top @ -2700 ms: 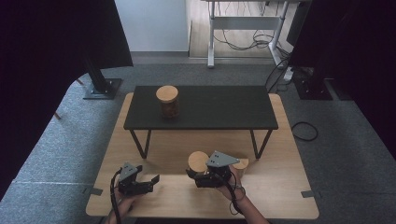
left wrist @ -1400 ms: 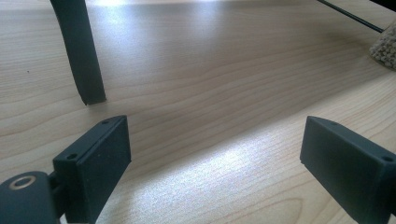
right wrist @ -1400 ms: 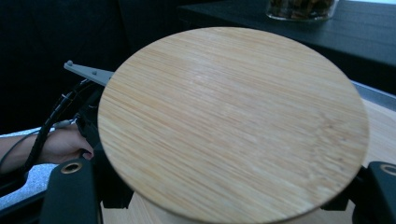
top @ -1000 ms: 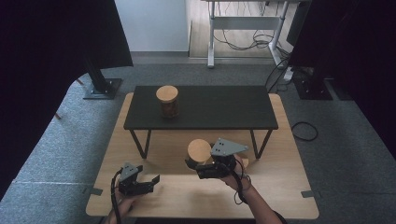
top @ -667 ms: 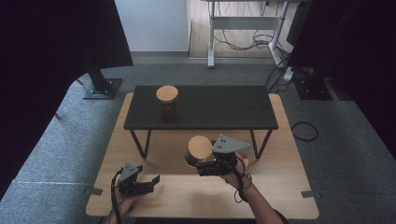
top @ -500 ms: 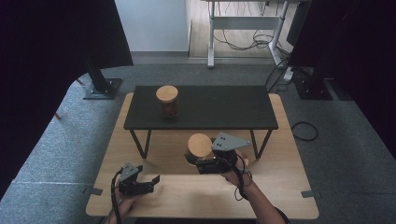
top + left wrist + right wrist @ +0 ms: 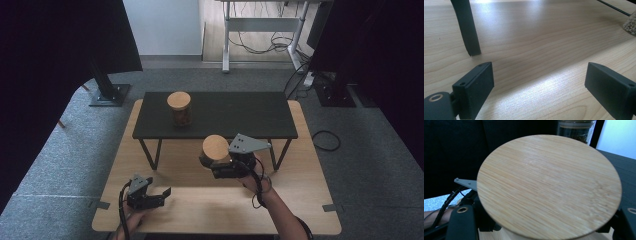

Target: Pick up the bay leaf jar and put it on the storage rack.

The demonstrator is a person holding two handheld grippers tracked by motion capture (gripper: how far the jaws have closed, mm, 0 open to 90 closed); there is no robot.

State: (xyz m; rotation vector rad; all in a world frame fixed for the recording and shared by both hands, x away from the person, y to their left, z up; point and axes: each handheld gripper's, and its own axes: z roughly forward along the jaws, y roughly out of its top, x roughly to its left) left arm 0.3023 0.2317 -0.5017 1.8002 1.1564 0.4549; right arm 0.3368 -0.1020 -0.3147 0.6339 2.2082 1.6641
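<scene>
A jar with a round bamboo lid (image 7: pixel 215 147) hangs above the wooden table (image 7: pixel 300 200), just in front of the black low table (image 7: pixel 235 112), and my right gripper (image 7: pixel 214 164) is shut on it. In the right gripper view the lid (image 7: pixel 549 185) covers most of the frame between the two black jaws of that gripper (image 7: pixel 544 225). A second lidded jar (image 7: pixel 179 107) stands on the black table's left part, also seen behind the lid (image 7: pixel 576 130). My left gripper (image 7: pixel 161 196) rests low near the table's front left, open and holding nothing (image 7: pixel 539 85).
A black table leg (image 7: pixel 466 27) stands ahead of the left gripper; another leg (image 7: pixel 273 155) is right of the held jar. Pale grains (image 7: pixel 630 23) show at the right edge of the left gripper view. Grey carpet surrounds the table.
My right gripper has raised the jar and carried it forward toward the black table's front edge. The left gripper has stayed in place.
</scene>
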